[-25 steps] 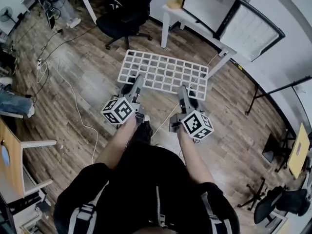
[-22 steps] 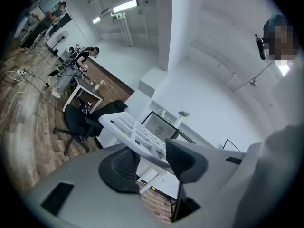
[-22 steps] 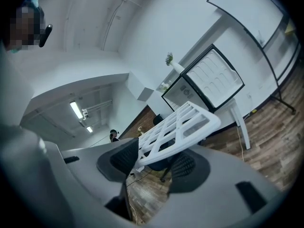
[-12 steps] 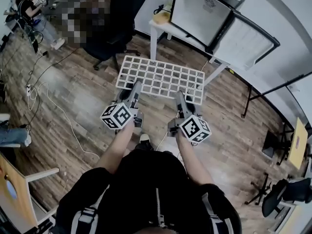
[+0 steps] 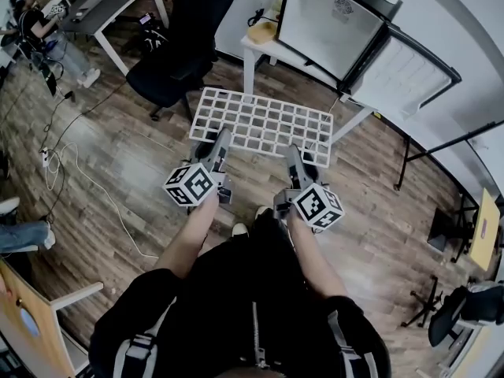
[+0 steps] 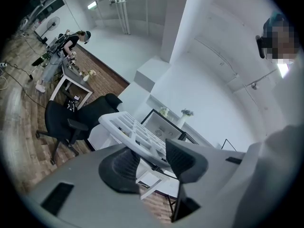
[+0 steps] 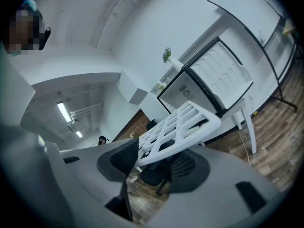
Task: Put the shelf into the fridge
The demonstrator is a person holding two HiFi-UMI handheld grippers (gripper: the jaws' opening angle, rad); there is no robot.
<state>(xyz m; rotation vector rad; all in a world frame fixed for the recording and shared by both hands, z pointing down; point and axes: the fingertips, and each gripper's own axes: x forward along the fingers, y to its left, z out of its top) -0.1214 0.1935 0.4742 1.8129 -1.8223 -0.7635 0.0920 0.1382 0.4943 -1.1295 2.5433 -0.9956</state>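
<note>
The shelf (image 5: 264,122) lies before the fridge (image 5: 327,22) — which stands on the table (image 5: 247,68).

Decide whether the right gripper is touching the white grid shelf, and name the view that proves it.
Touching. In the right gripper view, the right gripper has both jaw pads clamped on the near edge of the white grid shelf.
</note>
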